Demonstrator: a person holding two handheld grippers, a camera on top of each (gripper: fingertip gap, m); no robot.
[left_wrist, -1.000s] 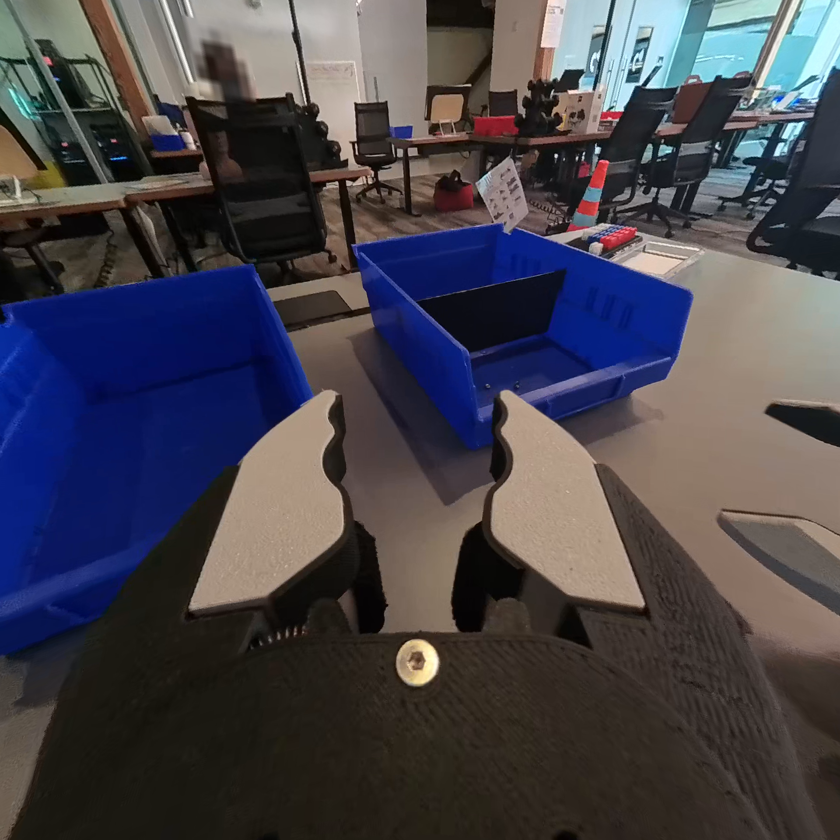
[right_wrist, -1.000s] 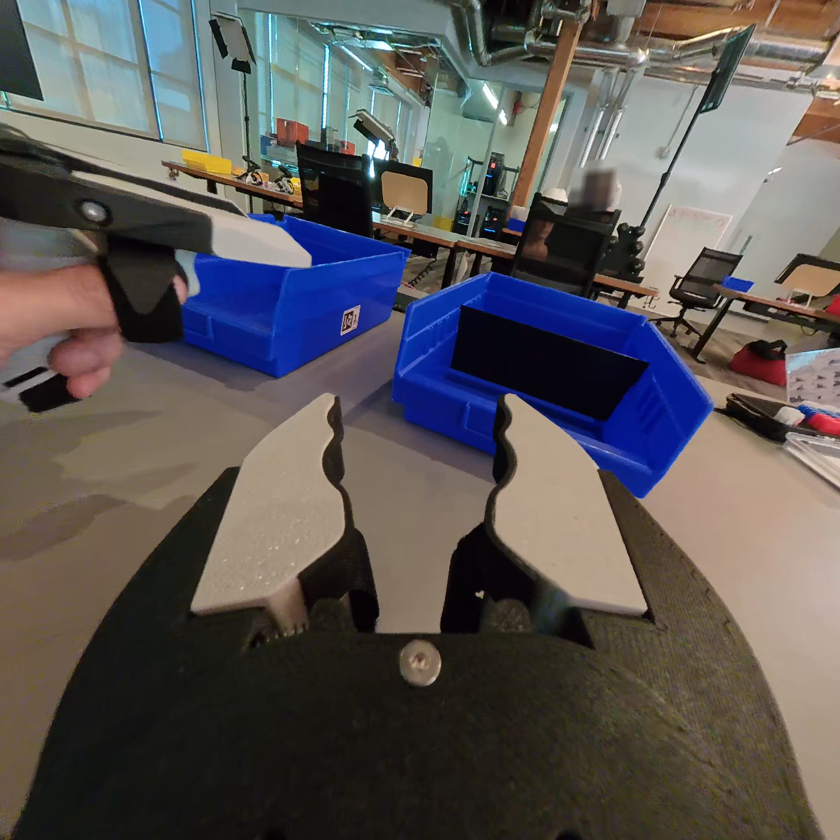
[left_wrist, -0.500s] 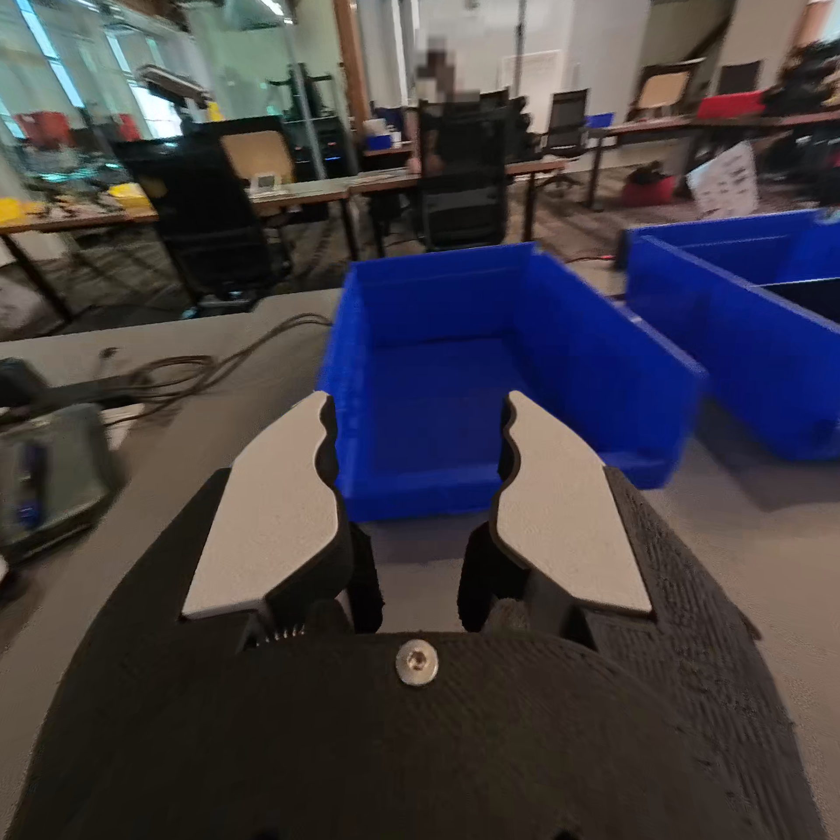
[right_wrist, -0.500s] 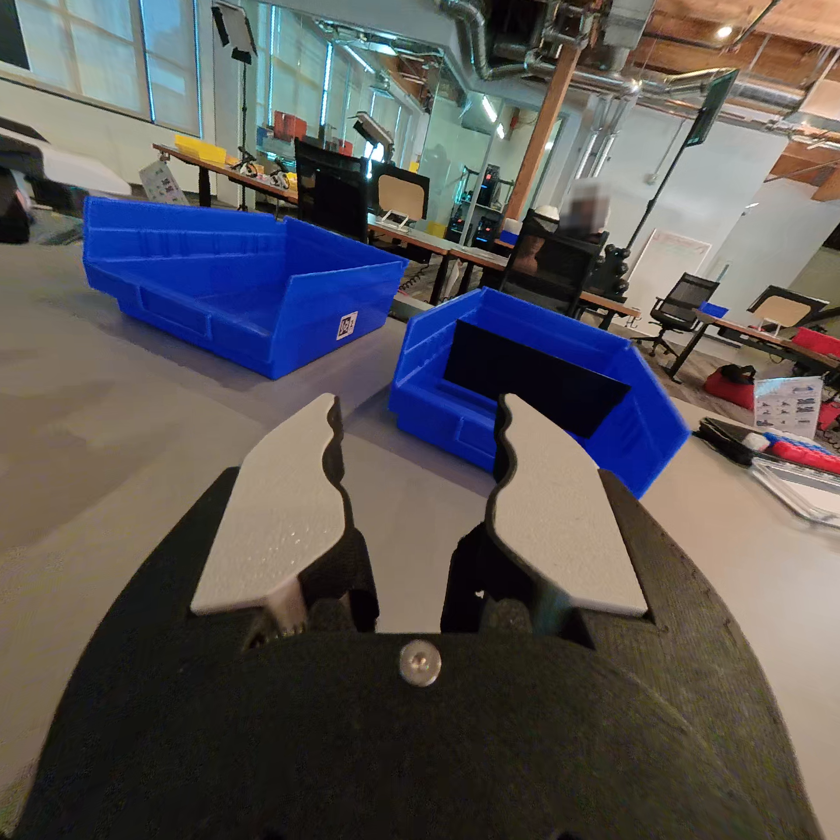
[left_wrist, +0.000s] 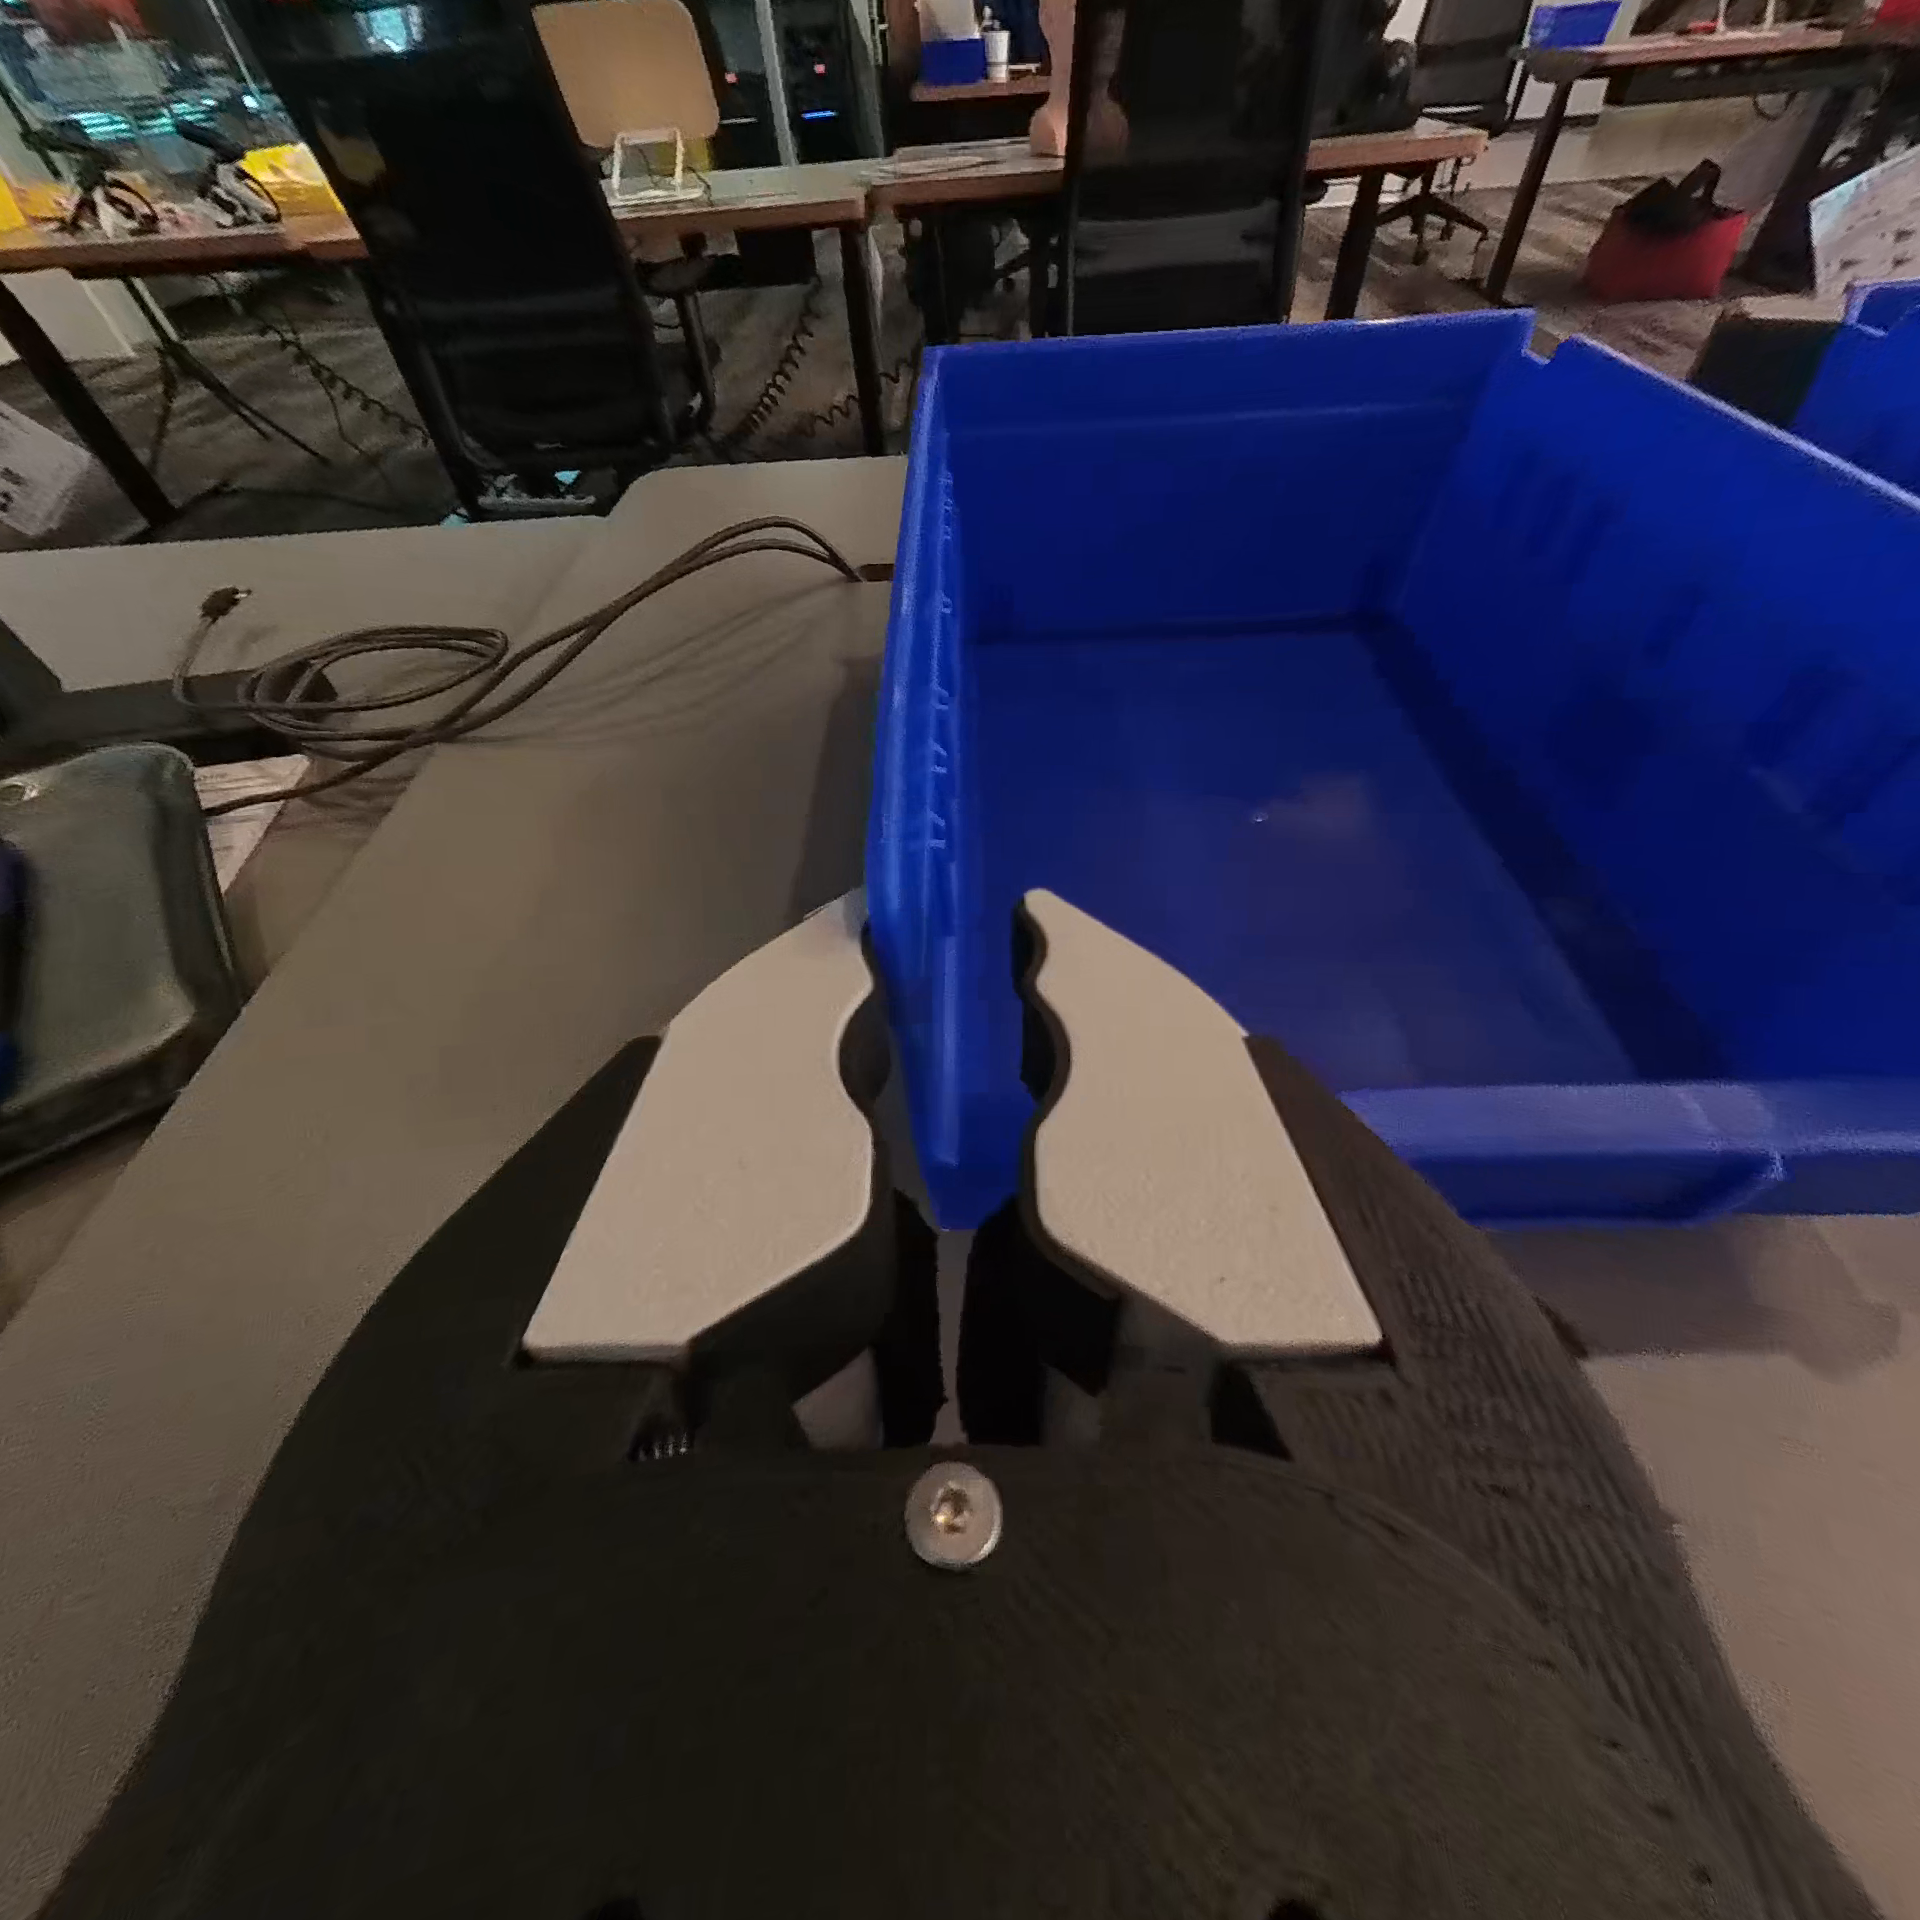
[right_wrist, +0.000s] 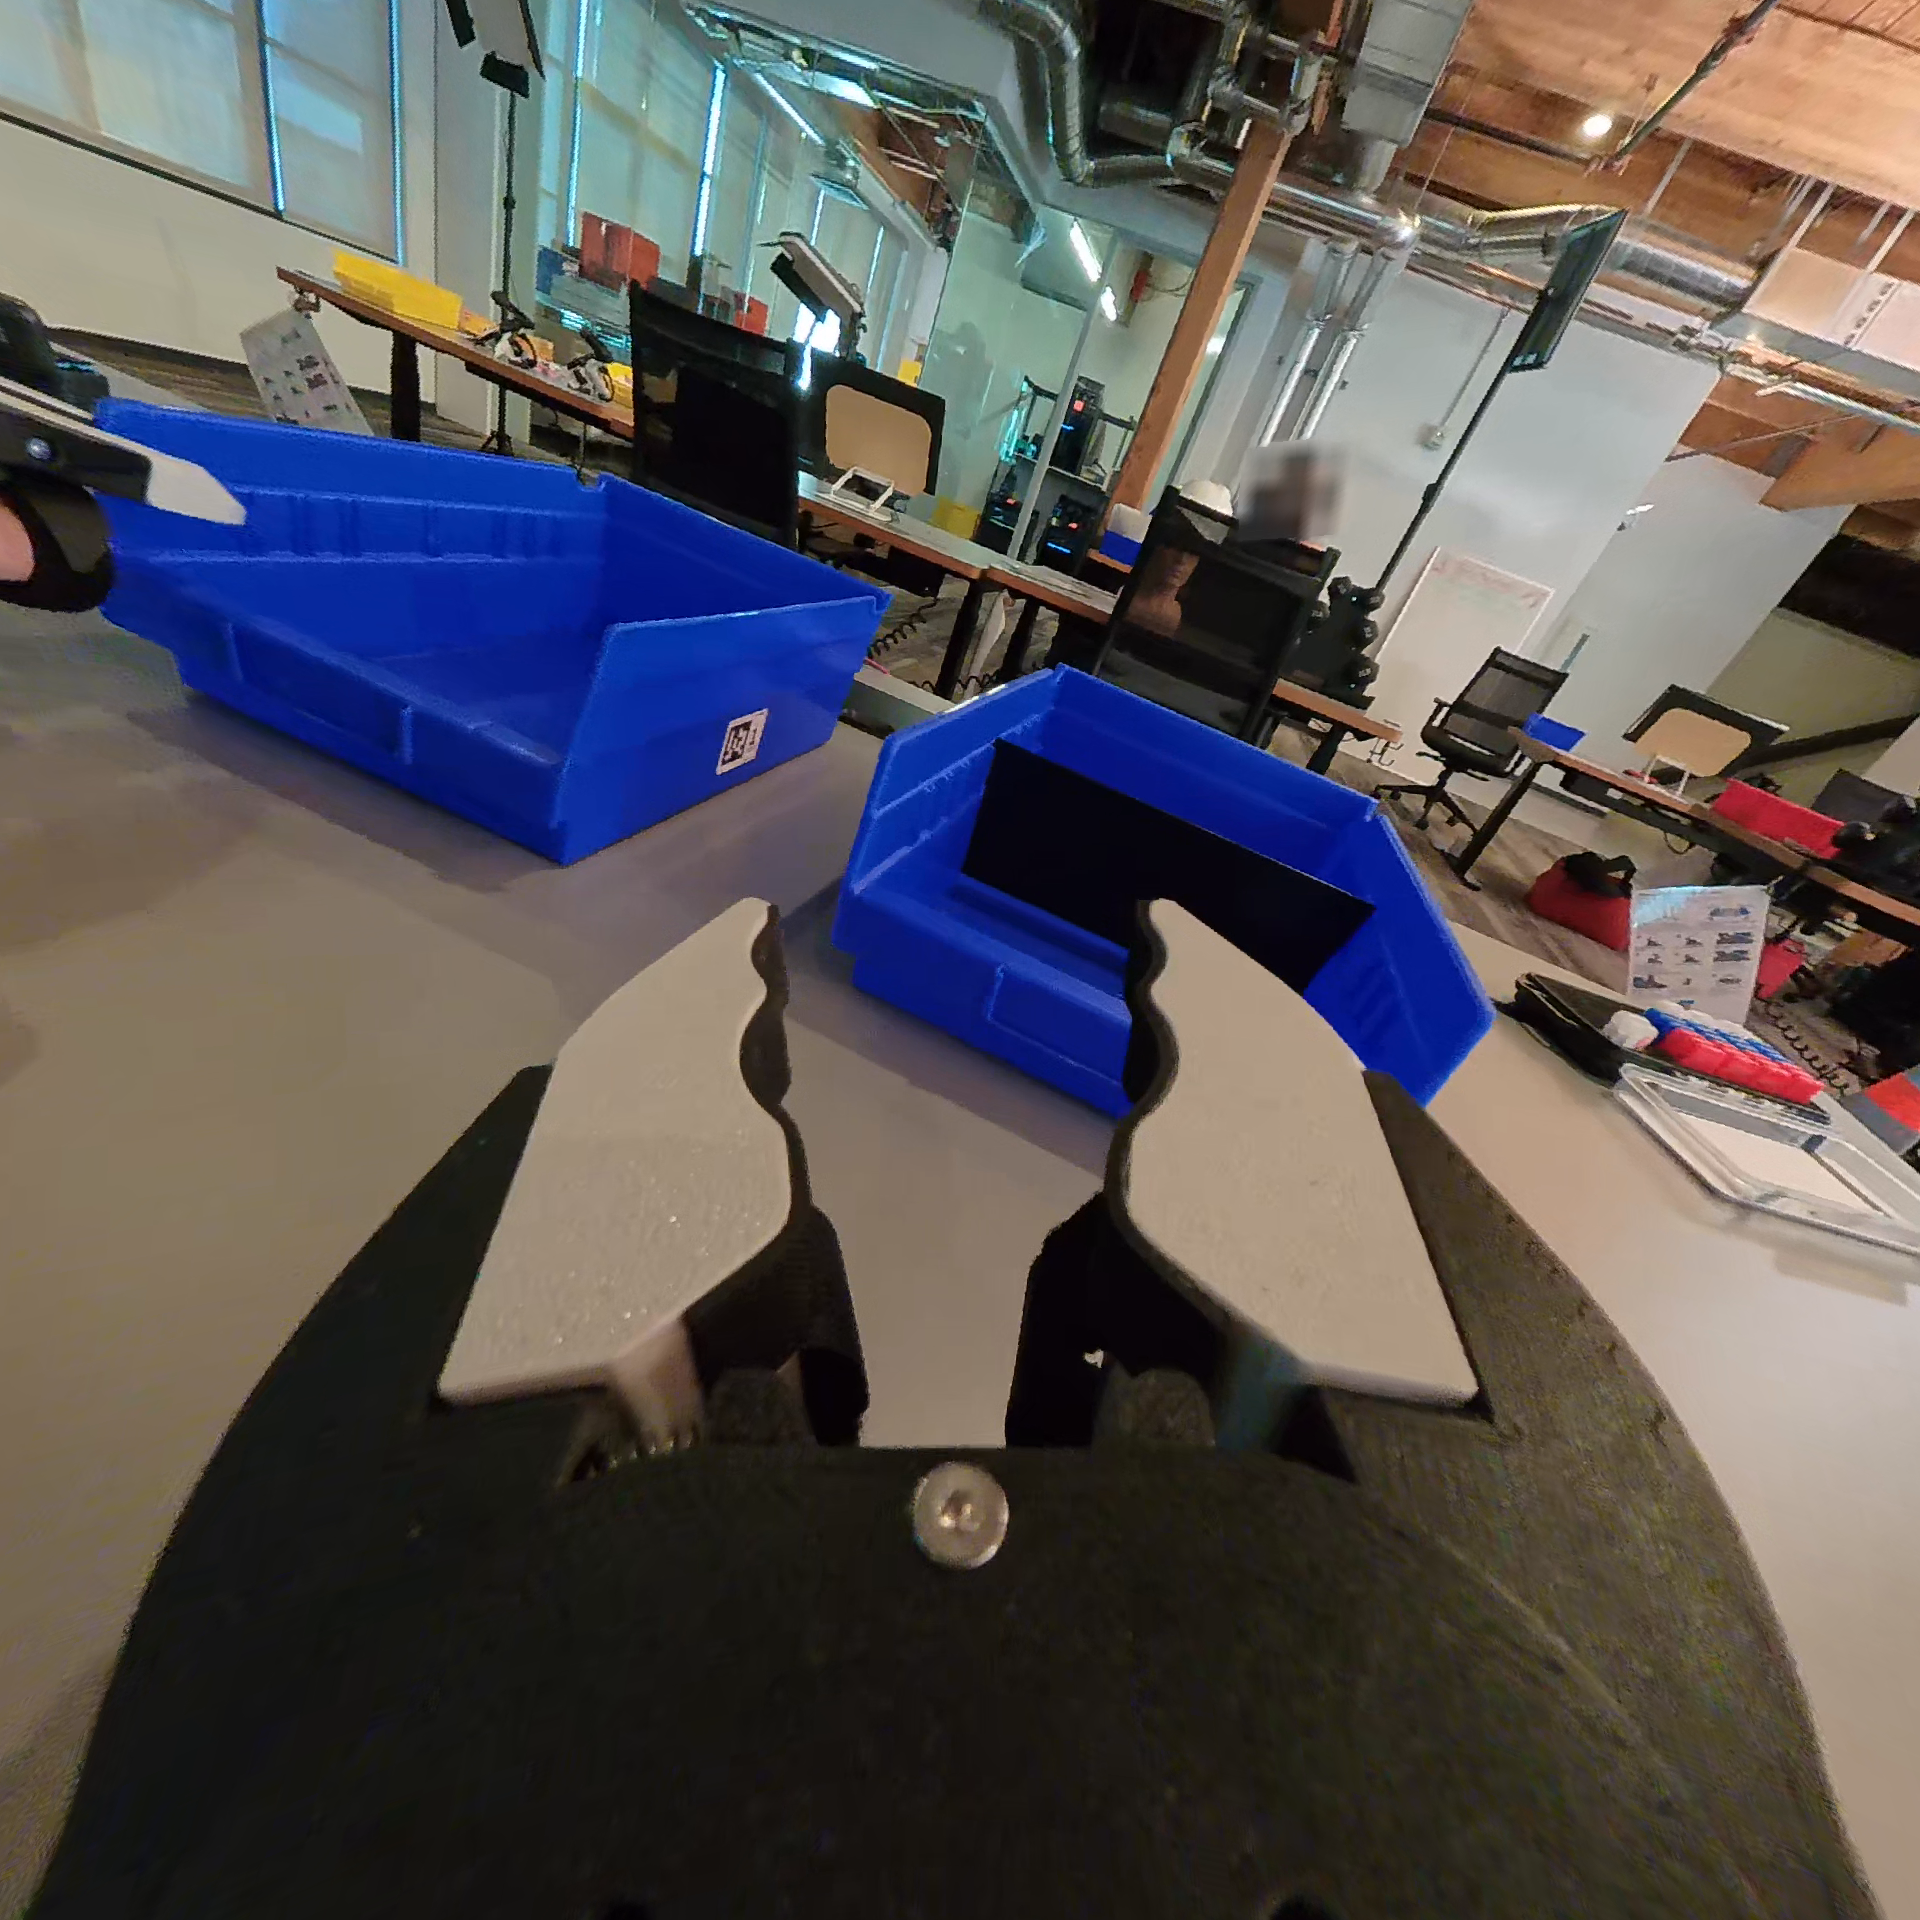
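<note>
A large empty blue bin (left_wrist: 1195, 520) stands on the grey table (left_wrist: 520, 987). My left gripper (left_wrist: 945, 914) straddles the near corner of its left wall, one finger outside and one inside, closed onto the wall. The same bin (right_wrist: 499, 644) shows in the right wrist view, with the left gripper (right_wrist: 156, 483) at its far left wall. My right gripper (right_wrist: 956, 914) is open and empty above the table. It points at a smaller blue bin (right_wrist: 935, 966) with a black divider (right_wrist: 1153, 873) standing in it.
A coiled dark cable (left_wrist: 395, 675) and a dark pouch (left_wrist: 94, 935) lie left of the large bin. A tray of red and blue blocks (right_wrist: 1725, 1060) and a clear case (right_wrist: 1766, 1153) lie right of the small bin. Office chairs and desks stand beyond the table. About 40 cm separates my left fingertips from my right.
My left gripper swung left from the small bin to the large one, moved onto its left wall and narrowed its jaws on it. My right gripper stayed open and rose slightly.
</note>
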